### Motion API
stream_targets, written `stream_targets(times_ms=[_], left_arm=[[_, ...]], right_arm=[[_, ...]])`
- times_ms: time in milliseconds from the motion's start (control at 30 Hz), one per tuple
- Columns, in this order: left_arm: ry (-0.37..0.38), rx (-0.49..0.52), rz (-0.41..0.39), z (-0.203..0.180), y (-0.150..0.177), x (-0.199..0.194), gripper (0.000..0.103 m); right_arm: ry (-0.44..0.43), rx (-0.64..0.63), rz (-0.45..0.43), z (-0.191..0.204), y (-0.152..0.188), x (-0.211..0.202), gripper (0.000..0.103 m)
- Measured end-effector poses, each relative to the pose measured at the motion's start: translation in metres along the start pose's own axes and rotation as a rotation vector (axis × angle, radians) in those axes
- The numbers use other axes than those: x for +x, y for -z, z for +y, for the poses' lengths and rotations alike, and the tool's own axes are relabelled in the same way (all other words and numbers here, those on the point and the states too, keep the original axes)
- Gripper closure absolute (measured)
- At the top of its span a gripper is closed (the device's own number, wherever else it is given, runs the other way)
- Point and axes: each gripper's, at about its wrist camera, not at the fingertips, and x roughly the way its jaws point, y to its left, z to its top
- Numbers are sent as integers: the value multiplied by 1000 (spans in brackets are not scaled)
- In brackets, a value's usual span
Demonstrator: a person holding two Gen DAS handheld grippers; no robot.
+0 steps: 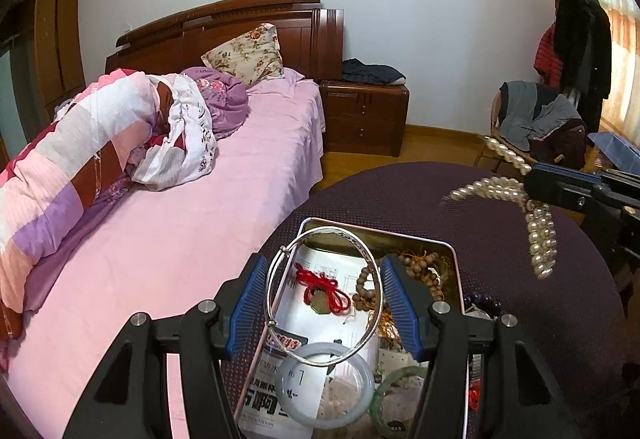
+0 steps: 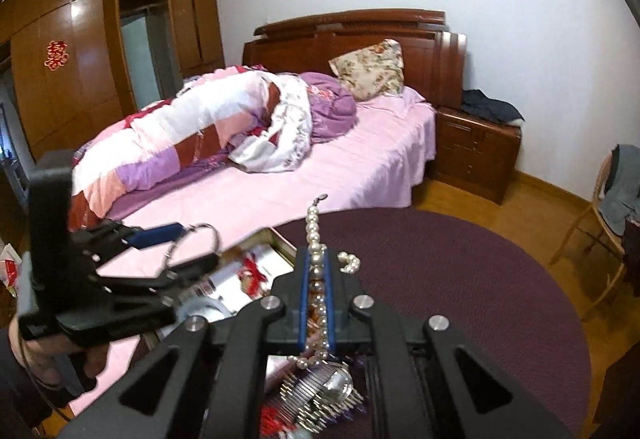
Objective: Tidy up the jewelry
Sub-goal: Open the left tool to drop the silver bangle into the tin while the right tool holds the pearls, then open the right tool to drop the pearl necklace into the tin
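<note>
My left gripper (image 1: 324, 303) is shut on a thin silver bangle (image 1: 280, 259) and holds it upright above an open metal tin (image 1: 452, 251) of jewelry. In the tin lie a white jade bangle (image 1: 288, 395), a green bangle (image 1: 380, 391), a red-cord charm (image 1: 324, 287) and brown bead bracelets (image 1: 424, 267). My right gripper (image 2: 316, 267) is shut on a pearl necklace (image 2: 312, 231); in the left wrist view its strands (image 1: 540, 235) dangle at the right, above the seat. The left gripper with the bangle also shows in the right wrist view (image 2: 192, 243).
The tin rests on a round dark-purple cushioned seat (image 1: 520, 319) beside a bed with a pink sheet (image 1: 192, 239) and a rolled quilt. A spiky silver hair ornament (image 2: 320, 395) lies under my right gripper. A wooden nightstand (image 1: 364, 119) and a clothes-draped chair (image 1: 536, 123) stand beyond.
</note>
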Motion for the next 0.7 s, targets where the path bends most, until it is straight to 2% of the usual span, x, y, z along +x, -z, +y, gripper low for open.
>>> stream_targets(times_ms=[233, 500, 533, 567, 600, 633, 667, 700], left_arm=[[-1, -10, 33, 4, 2, 16, 44], [8, -6, 59, 1, 8, 22, 43], [11, -6, 56, 0, 7, 21, 43], [12, -4, 52, -1, 7, 19, 40], [9, -3, 48, -1, 6, 19, 38], [6, -3, 41, -2, 6, 17, 35], [4, -4, 31, -2, 6, 14, 33], [1, -6, 27, -2, 6, 12, 33]], right_arm=[[-56, 18, 11, 17, 7, 27, 94], [-114, 52, 62, 14, 22, 55, 93], [-112, 67, 64, 10, 24, 55, 91], [-113, 81, 67, 7, 25, 55, 84], [-115, 96, 72, 3, 26, 54, 71], [-114, 104, 74, 1, 27, 52, 65], [-105, 109, 77, -1, 30, 48, 61], [-93, 103, 83, -3, 34, 44, 61]])
